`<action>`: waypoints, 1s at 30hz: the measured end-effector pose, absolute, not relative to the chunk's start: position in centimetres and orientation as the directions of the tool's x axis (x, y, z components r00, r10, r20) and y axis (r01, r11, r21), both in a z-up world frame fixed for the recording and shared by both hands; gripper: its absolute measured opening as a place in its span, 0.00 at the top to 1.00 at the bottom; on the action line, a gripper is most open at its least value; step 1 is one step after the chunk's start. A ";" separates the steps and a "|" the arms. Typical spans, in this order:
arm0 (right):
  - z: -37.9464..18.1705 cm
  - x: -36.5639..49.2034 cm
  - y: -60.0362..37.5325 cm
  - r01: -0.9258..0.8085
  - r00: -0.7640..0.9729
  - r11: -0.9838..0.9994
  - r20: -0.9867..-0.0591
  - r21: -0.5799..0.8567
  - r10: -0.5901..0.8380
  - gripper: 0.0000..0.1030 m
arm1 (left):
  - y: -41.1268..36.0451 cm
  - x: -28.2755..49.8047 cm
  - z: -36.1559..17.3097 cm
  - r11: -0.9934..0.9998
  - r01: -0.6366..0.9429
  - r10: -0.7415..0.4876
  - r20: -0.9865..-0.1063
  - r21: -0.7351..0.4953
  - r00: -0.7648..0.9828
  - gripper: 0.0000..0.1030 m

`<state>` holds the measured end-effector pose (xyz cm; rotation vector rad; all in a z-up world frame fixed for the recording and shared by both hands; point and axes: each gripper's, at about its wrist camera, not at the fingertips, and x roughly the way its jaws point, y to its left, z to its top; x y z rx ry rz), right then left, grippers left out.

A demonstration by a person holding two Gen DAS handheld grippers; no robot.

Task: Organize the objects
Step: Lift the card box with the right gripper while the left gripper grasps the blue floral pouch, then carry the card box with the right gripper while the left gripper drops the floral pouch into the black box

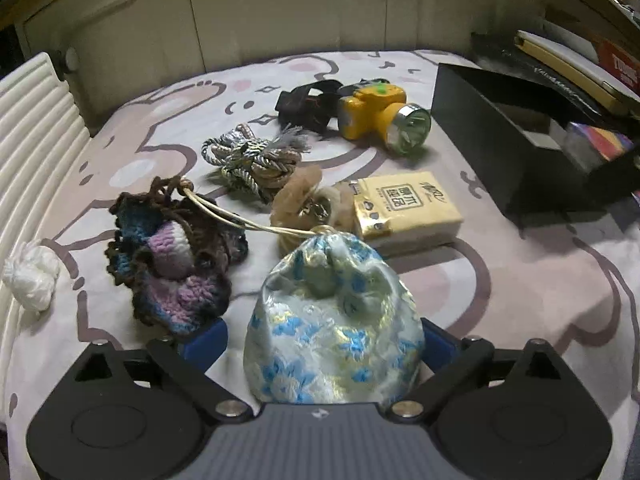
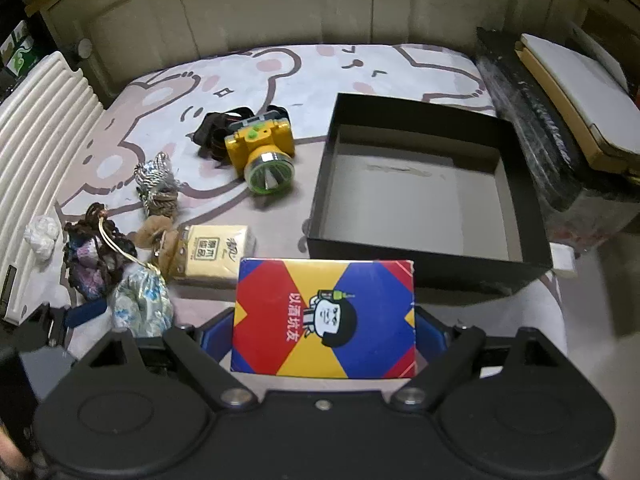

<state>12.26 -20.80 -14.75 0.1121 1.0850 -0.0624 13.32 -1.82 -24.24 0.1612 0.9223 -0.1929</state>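
Both grippers are carrying loads toward the open black cardboard box (image 2: 424,196).

The right gripper (image 2: 324,336) is pinching a red-yellow-blue printed card pack (image 2: 324,316): keep it level over the rim. The left gripper (image 1: 320,344) is seemingly squeezing a blue-flowered silk drawstring pouch (image 1: 332,320).

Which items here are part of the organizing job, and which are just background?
Job:
- floral satin drawstring pouch, in left gripper
- red-blue-yellow cartoon box, in right gripper
- open black box
- yellow headlamp
- tissue pack
- crocheted pouch
- coiled cord

Background:
- white ribbed panel
- cabinets
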 end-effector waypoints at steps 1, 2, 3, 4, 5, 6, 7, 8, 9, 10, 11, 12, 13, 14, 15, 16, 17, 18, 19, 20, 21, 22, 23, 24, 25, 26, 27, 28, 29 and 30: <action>-14.8 12.2 -20.8 0.104 0.466 0.993 -0.885 0.059 0.004 0.13 | -1.9 13.6 -24.5 0.970 0.237 -0.093 -0.811 0.058 0.578 0.14; -14.7 12.1 -20.7 0.101 0.467 0.993 -0.884 0.058 0.004 0.13 | -1.9 13.7 -24.7 0.969 0.244 -0.108 -0.819 0.040 0.563 0.17; -14.7 12.0 -20.7 0.097 0.467 0.994 -0.884 0.056 0.004 0.13 | -1.8 13.7 -24.8 0.972 0.233 -0.118 -0.819 0.021 0.562 0.19; -14.7 11.9 -20.7 0.093 0.468 0.994 -0.884 0.054 0.004 0.13 | -1.8 13.6 -24.7 0.972 0.234 -0.122 -0.820 0.015 0.559 0.21; -14.6 11.9 -20.7 0.092 0.468 0.994 -0.884 0.053 0.004 0.13 | -1.8 13.5 -24.6 0.970 0.244 -0.126 -0.823 0.016 0.554 0.21; -14.5 11.9 -20.7 0.094 0.468 0.994 -0.884 0.053 0.003 0.13 | -1.8 13.3 -24.5 0.967 0.253 -0.133 -0.827 0.011 0.547 0.22; -14.4 11.9 -20.7 0.097 0.468 0.994 -0.883 0.054 0.002 0.13 | -1.7 13.1 -24.3 0.966 0.257 -0.141 -0.830 0.002 0.540 0.22; -14.2 11.9 -20.7 0.100 0.472 0.993 -0.882 0.054 0.001 0.13 | -1.6 12.9 -24.0 0.966 0.259 -0.152 -0.829 -0.008 0.538 0.22; -13.8 11.9 -20.7 0.103 0.478 0.993 -0.878 0.054 -0.001 0.13 | -1.4 12.6 -23.7 0.965 0.262 -0.158 -0.824 -0.012 0.544 0.22; -13.5 11.9 -20.6 0.105 0.485 0.993 -0.875 0.054 -0.003 0.13 | -1.4 12.3 -23.2 0.964 0.267 -0.158 -0.816 -0.005 0.555 0.22; -13.1 12.0 -20.5 0.106 0.496 0.993 -0.868 0.055 -0.005 0.13 | -1.3 12.1 -22.4 0.963 0.271 -0.157 -0.805 0.004 0.572 0.22; -12.7 12.0 -20.5 0.105 0.509 0.993 -0.861 0.055 -0.006 0.13 | -1.2 11.9 -21.6 0.961 0.275 -0.159 -0.794 0.010 0.587 0.22; -12.2 12.0 -20.4 0.103 0.525 0.993 -0.851 0.053 -0.009 0.13 | -1.2 11.8 -20.5 0.961 0.278 -0.162 -0.780 0.016 0.605 0.22; -11.7 12.0 -20.3 0.102 0.538 0.993 -0.843 0.053 -0.011 0.13 | -1.1 11.7 -19.5 0.960 0.280 -0.165 -0.768 0.020 0.620 0.22; -11.1 11.9 -20.3 0.103 0.554 0.993 -0.833 0.056 -0.011 0.13 | -1.1 11.7 -18.6 0.959 0.283 -0.166 -0.755 0.027 0.635 0.22; -10.7 11.8 -20.2 0.105 0.567 0.993 -0.824 0.061 -0.009 0.13 | -1.1 11.6 -17.5 0.958 0.285 -0.164 -0.741 0.038 0.651 0.22; -10.2 11.8 -20.2 0.106 0.578 0.992 -0.816 0.067 -0.007 0.13 | -1.2 11.6 -16.4 0.957 0.286 -0.160 -0.729 0.052 0.665 0.22; -9.7 11.7 -20.2 0.105 0.590 0.992 -0.807 0.072 -0.004 0.13 | -1.2 11.6 -15.4 0.957 0.285 -0.155 -0.720 0.062 0.676 0.22; -9.2 11.7 -20.1 0.100 0.605 0.992 -0.796 0.071 -0.004 0.13 | -1.3 11.6 -14.4 0.957 0.281 -0.150 -0.713 0.068 0.685 0.22; -8.7 11.7 -20.0 0.094 0.617 0.993 -0.787 0.068 -0.004 0.13 | -1.3 11.8 -13.5 0.958 0.277 -0.147 -0.709 0.071 0.690 0.22; -8.1 11.6 -19.9 0.087 0.633 0.994 -0.774 0.066 -0.004 0.13 | -1.3 11.9 -12.7 0.959 0.274 -0.147 -0.704 0.071 0.695 0.22; -7.5 11.5 -19.9 0.083 0.649 0.994 -0.761 0.064 -0.005 0.13 | -1.4 12.0 -11.8 0.960 0.272 -0.146 -0.699 0.072 0.700 0.22; -6.9 11.4 -19.9 0.079 0.663 0.995 -0.748 0.063 -0.005 0.13 | -1.4 12.1 -11.2 0.960 0.270 -0.144 -0.696 0.074 0.704 0.22; -6.3 11.4 -19.9 0.074 0.678 0.995 -0.735 0.062 -0.004 0.13 | -1.5 12.3 -10.5 0.961 0.268 -0.144 -0.692 0.074 0.708 0.22; -5.7 11.4 -19.9 0.071 0.689 0.996 -0.725 0.062 -0.004 0.13 | -1.6 12.5 -9.8 0.961 0.266 -0.146 -0.689 0.071 0.710 0.22; -5.2 11.3 -19.9 0.067 0.697 0.996 -0.717 0.059 -0.004 0.13 | -1.7 12.7 -9.1 0.962 0.264 -0.150 -0.687 0.064 0.711 0.22; -4.7 11.4 -19.8 0.062 0.704 0.997 -0.710 0.055 -0.005 0.13 | -1.8 12.9 -8.5 0.962 0.265 -0.155 -0.686 0.057 0.711 0.22; -4.3 11.5 -19.8 0.060 0.711 0.997 -0.703 0.052 -0.006 0.13 | -2.0 13.1 -7.9 0.962 0.267 -0.160 -0.685 0.053 0.711 0.22; -3.8 11.7 -19.9 0.060 0.715 0.997 -0.699 0.049 -0.009 0.13 | -2.3 13.4 -7.3 0.962 0.270 -0.163 -0.683 0.051 0.712 0.22; -3.4 11.9 -20.0 0.057 0.718 0.997 -0.696 0.047 -0.008 0.13 | -2.6 13.5 -6.7 0.960 0.275 -0.169 -0.682 0.049 0.712 0.22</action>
